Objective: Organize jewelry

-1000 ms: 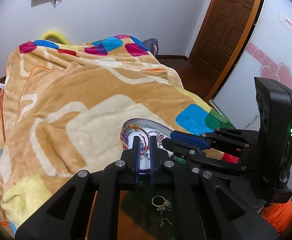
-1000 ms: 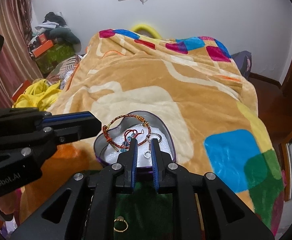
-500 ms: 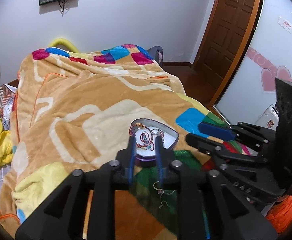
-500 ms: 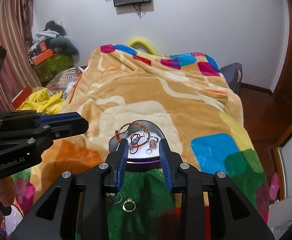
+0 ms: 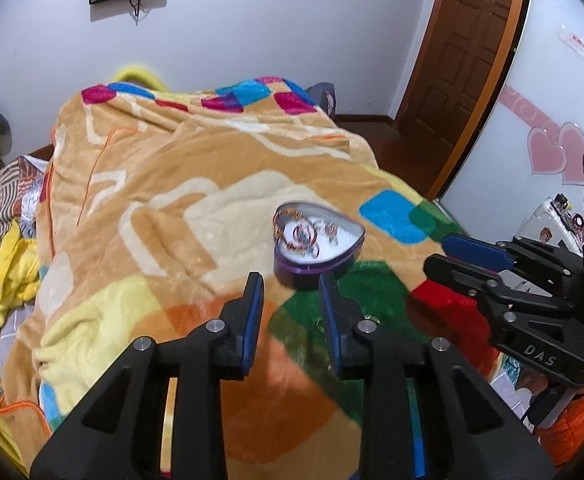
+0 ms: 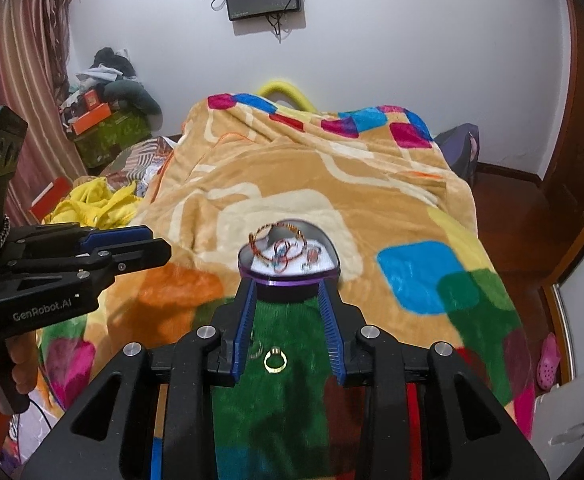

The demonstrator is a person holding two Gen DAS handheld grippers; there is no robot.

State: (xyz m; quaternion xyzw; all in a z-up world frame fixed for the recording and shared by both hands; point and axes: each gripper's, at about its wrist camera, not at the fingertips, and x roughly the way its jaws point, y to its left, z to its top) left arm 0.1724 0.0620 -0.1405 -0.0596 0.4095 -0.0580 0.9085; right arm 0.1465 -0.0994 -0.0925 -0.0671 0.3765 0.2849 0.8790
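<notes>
So there's a purple heart-shaped tin (image 6: 290,270) sitting on the bed's blanket (image 6: 292,184), open on top with a white lining. Inside it is a tangle of jewelry: a beaded orange-brown bracelet (image 6: 266,240) leaning up over the far rim, some red cord pieces and a couple of small silvery ring things, though it's too blurry to sort those out properly. In the left wrist view the same tin (image 5: 317,246) looks just as smeared.

Not everything's in the tin though. A gold ring (image 6: 276,361) lies flat on the green patch of blanket, near the tin and on the camera's side of it, and there's a thin silvery loop (image 6: 255,350) just beside it that's hard to make out.

The right hand-held gripper (image 6: 288,326) has its blue pads spread wide with nothing in them, the ring sitting in the gap below. The left hand-held gripper (image 5: 292,312) is also spread and empty, hanging short of the tin
</notes>
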